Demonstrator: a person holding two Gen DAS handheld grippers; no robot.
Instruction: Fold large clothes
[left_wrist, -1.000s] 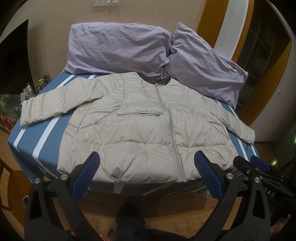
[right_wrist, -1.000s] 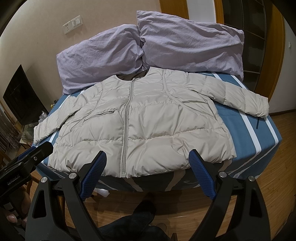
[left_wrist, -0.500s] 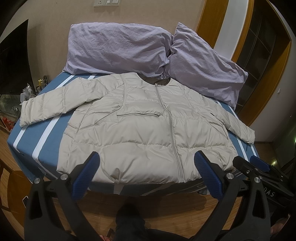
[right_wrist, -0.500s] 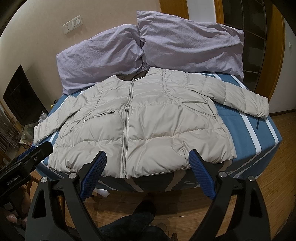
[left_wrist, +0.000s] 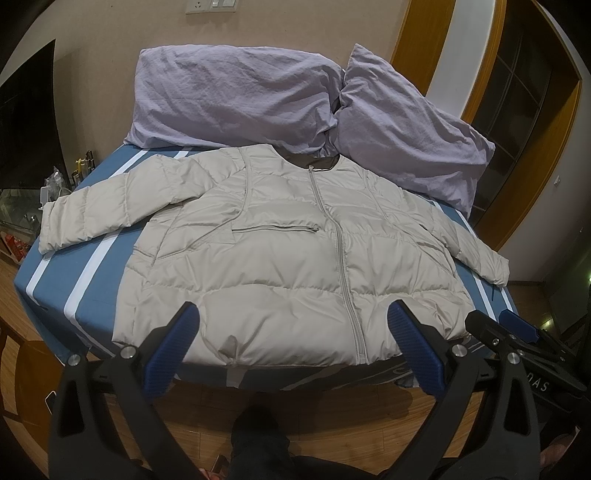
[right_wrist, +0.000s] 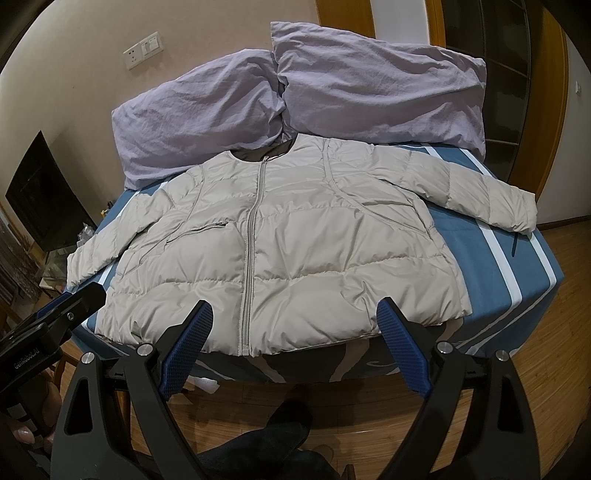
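A beige puffer jacket (left_wrist: 280, 258) lies flat and zipped on the bed, front up, both sleeves spread out; it also shows in the right wrist view (right_wrist: 280, 254). Its hem lies at the bed's near edge. My left gripper (left_wrist: 291, 336) is open and empty, held just in front of the hem. My right gripper (right_wrist: 295, 332) is open and empty, also in front of the hem. The right gripper's fingers (left_wrist: 517, 325) show at the lower right of the left wrist view, and the left gripper's body (right_wrist: 55, 314) at the left of the right wrist view.
The bed has a blue sheet with white stripes (left_wrist: 59, 277). Two purple pillows (left_wrist: 236, 96) (left_wrist: 402, 125) lean at the head against the wall. A wooden floor (right_wrist: 535, 350) surrounds the bed. A cluttered low stand (left_wrist: 22, 221) is at the left, a wooden door frame (left_wrist: 535, 184) at the right.
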